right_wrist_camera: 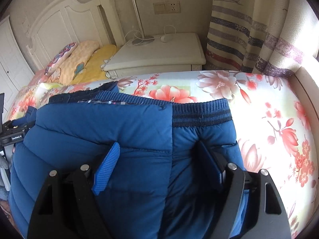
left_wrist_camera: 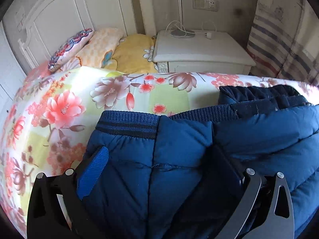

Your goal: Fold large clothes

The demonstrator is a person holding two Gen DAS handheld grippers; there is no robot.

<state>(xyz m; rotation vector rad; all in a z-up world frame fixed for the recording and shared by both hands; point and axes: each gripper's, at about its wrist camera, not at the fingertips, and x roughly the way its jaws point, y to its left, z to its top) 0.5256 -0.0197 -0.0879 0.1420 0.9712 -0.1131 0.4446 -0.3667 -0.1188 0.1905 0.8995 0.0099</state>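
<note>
the blue quilted puffer jacket [left_wrist_camera: 179, 149] lies folded on the floral bedsheet [left_wrist_camera: 59, 103] of the bed, its ribbed hem [left_wrist_camera: 127, 125] turned toward the headboard [left_wrist_camera: 59, 20] and the white nightstand [left_wrist_camera: 199, 49]. the left claw [left_wrist_camera: 159, 171] stands wide apart over the padded cloth, with the jacket between its fingers but not pinched. the right claw [right_wrist_camera: 157, 163] is also parted over the jacket's right half near the ribbed cuff [right_wrist_camera: 201, 113], gripping nothing, with the striped curtain [right_wrist_camera: 239, 39] beyond the bed's edge.
</note>
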